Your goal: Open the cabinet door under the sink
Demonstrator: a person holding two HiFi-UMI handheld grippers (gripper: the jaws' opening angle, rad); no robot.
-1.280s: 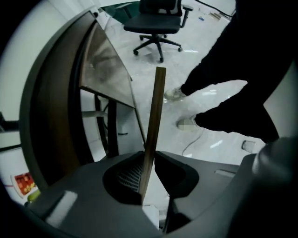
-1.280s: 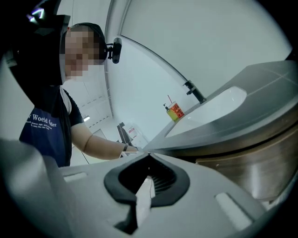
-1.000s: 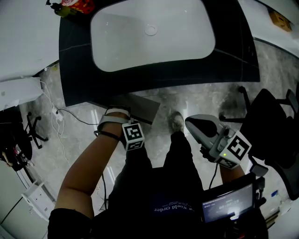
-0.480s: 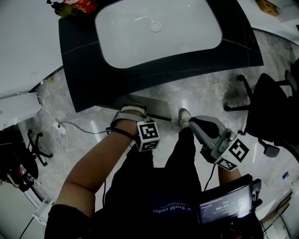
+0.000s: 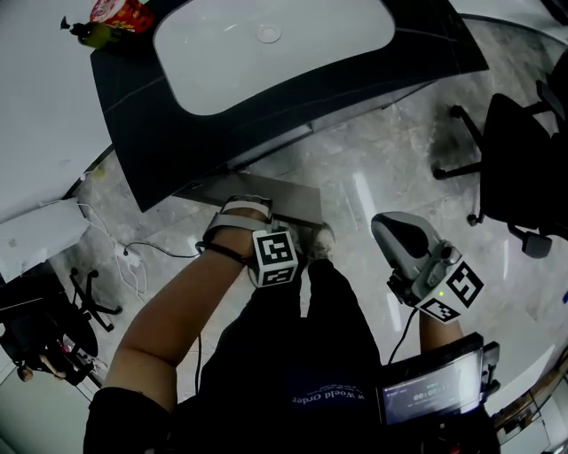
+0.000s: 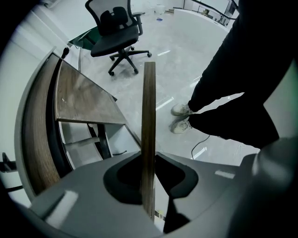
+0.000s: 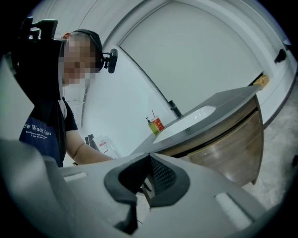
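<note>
The cabinet door (image 5: 271, 197) under the sink stands swung out from the curved wooden cabinet front (image 6: 39, 135). In the left gripper view I see the door (image 6: 149, 116) edge-on as a thin brown panel between the jaws. My left gripper (image 6: 149, 188) points straight down and is shut on the door's top edge; in the head view it (image 5: 256, 222) is mostly hidden under the hand and marker cube. My right gripper (image 5: 395, 232) hangs apart over the floor at the right, shut and empty, and in its own view it (image 7: 148, 179) looks towards the cabinet.
A white basin (image 5: 195, 80) sits in the dark countertop (image 5: 142, 142), with a bottle and red cup (image 5: 111, 19) at its corner. A black office chair (image 5: 519, 151) stands right. Cables (image 5: 133, 259) lie on the floor left. The person's shoes (image 6: 182, 117) are near the door.
The left gripper has drawn the door's edge farther out from the cabinet, towards the person. The right gripper has drifted a little to the right. The view has swung so the sink sits higher left.
</note>
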